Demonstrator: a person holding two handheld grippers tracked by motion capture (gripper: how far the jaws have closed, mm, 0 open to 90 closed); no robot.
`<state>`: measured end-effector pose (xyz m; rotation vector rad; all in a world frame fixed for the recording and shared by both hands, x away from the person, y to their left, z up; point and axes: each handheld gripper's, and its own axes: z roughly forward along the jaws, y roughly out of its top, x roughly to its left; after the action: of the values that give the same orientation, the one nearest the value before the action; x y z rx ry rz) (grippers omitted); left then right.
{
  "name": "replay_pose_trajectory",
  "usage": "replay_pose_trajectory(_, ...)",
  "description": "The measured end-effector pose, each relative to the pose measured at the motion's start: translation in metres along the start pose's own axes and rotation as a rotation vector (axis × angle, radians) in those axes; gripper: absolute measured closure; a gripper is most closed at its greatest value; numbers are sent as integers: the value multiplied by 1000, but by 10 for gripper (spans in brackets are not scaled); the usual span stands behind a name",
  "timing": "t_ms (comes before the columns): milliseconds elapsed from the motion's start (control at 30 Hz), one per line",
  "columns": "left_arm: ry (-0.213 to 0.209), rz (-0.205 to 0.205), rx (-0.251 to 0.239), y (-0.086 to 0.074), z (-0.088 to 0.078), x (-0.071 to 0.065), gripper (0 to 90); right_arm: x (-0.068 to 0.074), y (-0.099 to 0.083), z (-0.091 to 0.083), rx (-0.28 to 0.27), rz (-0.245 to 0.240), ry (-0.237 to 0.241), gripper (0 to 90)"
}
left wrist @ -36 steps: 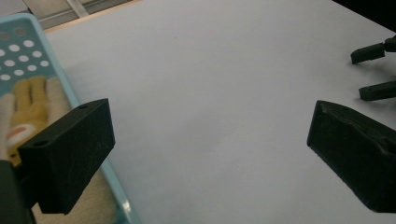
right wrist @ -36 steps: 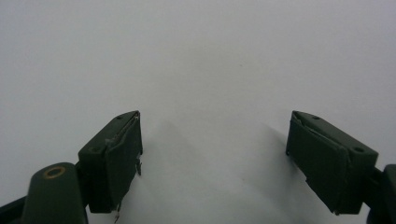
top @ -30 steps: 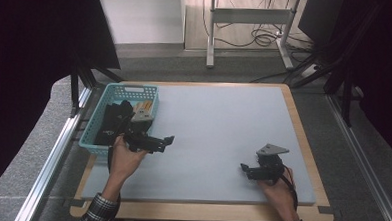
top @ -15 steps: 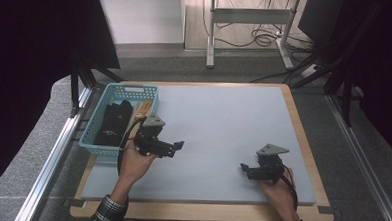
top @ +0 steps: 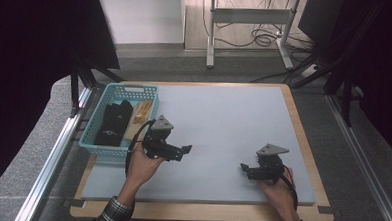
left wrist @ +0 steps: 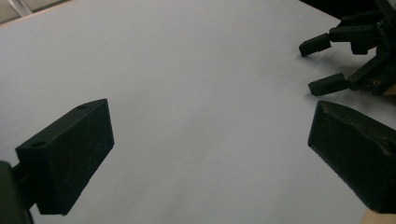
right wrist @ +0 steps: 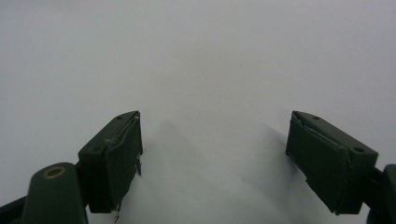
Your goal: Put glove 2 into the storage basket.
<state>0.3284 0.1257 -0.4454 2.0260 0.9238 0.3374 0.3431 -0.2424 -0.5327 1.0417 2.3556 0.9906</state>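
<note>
Since the earlier frames the left gripper (top: 185,150) has drawn away from the blue basket (top: 98,149) and out over the grey mat (top: 223,116), while the right gripper (top: 243,167) has kept its place near the mat's front right. From the high view, the left gripper now sits just right of the basket's front corner, jaws pointing towards the other hand and holding nothing. Inside the basket lie a black bundle (top: 113,123) and some tan pieces (top: 142,112), behind and to the left of that gripper, apart from it. A small pale mark on the bundle is too small to read.

Looking along the left gripper (left wrist: 208,154), its jaws stand wide apart over bare mat (left wrist: 187,70), empty; the right gripper (left wrist: 320,65) shows farther off at the upper right, its jaws parted.

Looking along the right gripper (right wrist: 215,149), its jaws are spread wide with nothing between them, low over plain mat (right wrist: 196,56). No writing is legible anywhere.
</note>
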Motion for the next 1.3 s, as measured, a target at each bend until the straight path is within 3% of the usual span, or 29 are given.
replay_pose_trajectory(667, -69, 23, -3, -3, 24, -23, 5, 0, 0, 0, 1, 2, 1, 179)
replay_pose_trajectory(967, -96, 36, 17, -14, 35, -28, 0, 0, 0, 0, 0, 4, 1, 179)
replay_pose_trajectory(1300, -88, 42, 55, -32, 48, -29, 0, 0, 0, 0, 0, 3, 1, 179)
